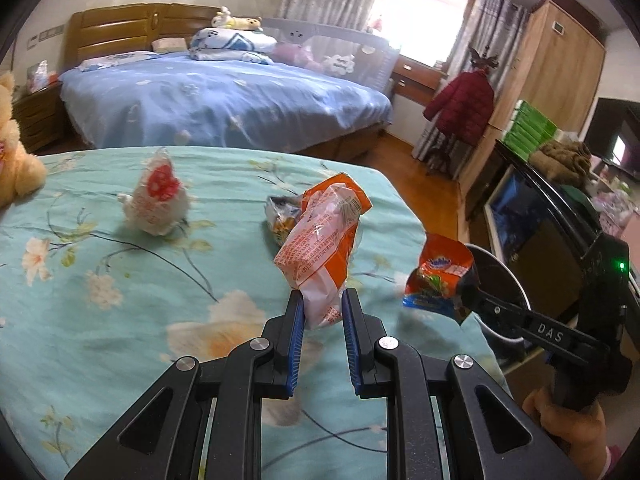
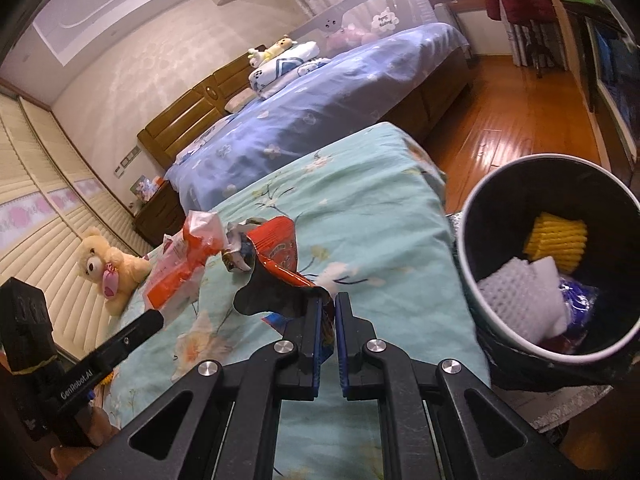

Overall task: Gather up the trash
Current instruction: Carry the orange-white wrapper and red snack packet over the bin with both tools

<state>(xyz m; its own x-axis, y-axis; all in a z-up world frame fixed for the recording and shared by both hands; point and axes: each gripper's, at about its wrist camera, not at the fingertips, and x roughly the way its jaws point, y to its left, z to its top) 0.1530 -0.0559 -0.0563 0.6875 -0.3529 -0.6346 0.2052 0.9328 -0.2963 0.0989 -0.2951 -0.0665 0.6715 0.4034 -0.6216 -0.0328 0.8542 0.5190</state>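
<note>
- While both tools tilt down over the teal floral bed [image 1: 100, 264], the left tool [image 1: 322, 308] has its blue pads pinched on the lower end of an orange-and-white snack bag [image 1: 320, 248], which stands up and away from the pads, clear of the bedspread.
- Off to that tool's right, the right tool [image 1: 466, 294] comes in from the side, a hand [image 1: 560, 428] wrapped round its grip at the lower right edge of the left wrist view.
- Over on the right wrist view, the right tool [image 2: 328, 308] is clamped nearly flat on the edge of a red crumpled wrapper [image 2: 276, 264], the wrapper hanging out ahead and to the left of the pads.
- Just right of that tool sits the trash bin [image 2: 468, 240], beside the bed's edge, with yellow, white and blue scraps already inside.
- Back on the bed, a white-and-red crumpled bag [image 1: 158, 200] lies untouched, well apart from both tools, and a silver wrapper [image 1: 282, 216] lies behind the orange bag.
- A teddy bear [image 2: 106, 268] sits at the bed's far side.
</note>
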